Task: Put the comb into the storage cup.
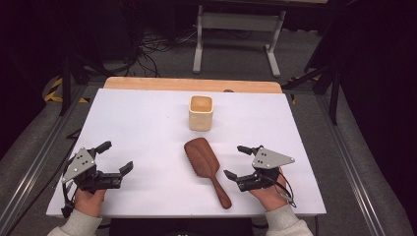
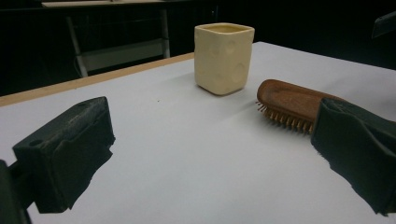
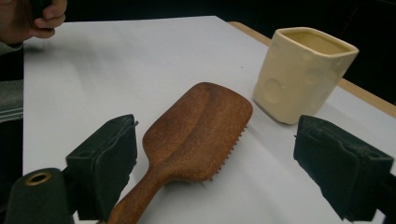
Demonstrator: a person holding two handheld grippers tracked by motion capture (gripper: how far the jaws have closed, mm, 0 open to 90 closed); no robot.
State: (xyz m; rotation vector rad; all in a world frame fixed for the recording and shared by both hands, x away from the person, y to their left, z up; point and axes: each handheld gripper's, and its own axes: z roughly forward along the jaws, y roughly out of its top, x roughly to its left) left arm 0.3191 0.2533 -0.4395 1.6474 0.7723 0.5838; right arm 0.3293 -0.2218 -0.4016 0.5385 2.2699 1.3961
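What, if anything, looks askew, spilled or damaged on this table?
Nothing stands out. The wooden hairbrush lies bristle side down, whole, its handle toward the person. The cream cup stands upright behind it, apart from it, with no spill on the white table. Both the left tongs and right tongs are open, holding nothing.

You are working under even overhead light: the white table (image 1: 147, 128) is glowing bright while the surroundings are staying dark. Soft shadows are pooling beneath the hairbrush (image 3: 196, 135), and the nearest edges are blurring slightly.

My right claw (image 3: 212, 170) wears matt, rough black pads. The hairbrush (image 3: 196, 135) beside it is reddish wood with a dull grain, and the cream cup (image 3: 299, 74) looks smooth, faintly dimpled.
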